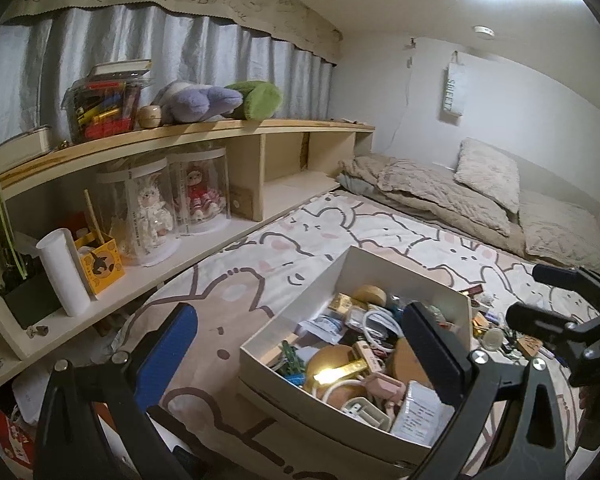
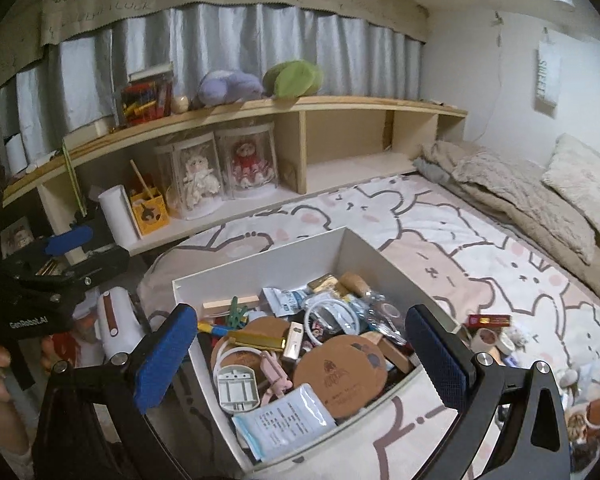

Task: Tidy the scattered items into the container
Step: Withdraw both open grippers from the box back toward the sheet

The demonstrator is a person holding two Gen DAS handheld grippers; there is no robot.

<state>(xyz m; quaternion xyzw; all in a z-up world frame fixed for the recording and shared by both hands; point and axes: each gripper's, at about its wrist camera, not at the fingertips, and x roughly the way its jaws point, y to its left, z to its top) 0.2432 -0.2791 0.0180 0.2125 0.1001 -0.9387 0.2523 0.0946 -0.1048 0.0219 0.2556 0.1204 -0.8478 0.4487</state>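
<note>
A white cardboard box (image 1: 400, 268) (image 2: 260, 256) sits on the bed and is full of small items: cork coasters (image 2: 340, 376), white cables, packets, gold bars. Loose items (image 1: 496, 328) (image 2: 496, 332) lie scattered on the sheet to the right of the box. My left gripper (image 1: 300, 352) is open and empty, hovering over the box's near left part. My right gripper (image 2: 304, 356) is open and empty above the box. The right gripper also shows at the right edge of the left wrist view (image 1: 556, 300), and the left gripper at the left edge of the right wrist view (image 2: 76, 252).
A wooden shelf unit (image 1: 220, 132) (image 2: 300, 108) runs along the bed's left side, holding doll cases, plush toys, a crayon tub and a white tube. A folded blanket and pillow (image 1: 488, 176) lie at the bed's far end. The cartoon bedsheet (image 2: 460, 240) surrounds the box.
</note>
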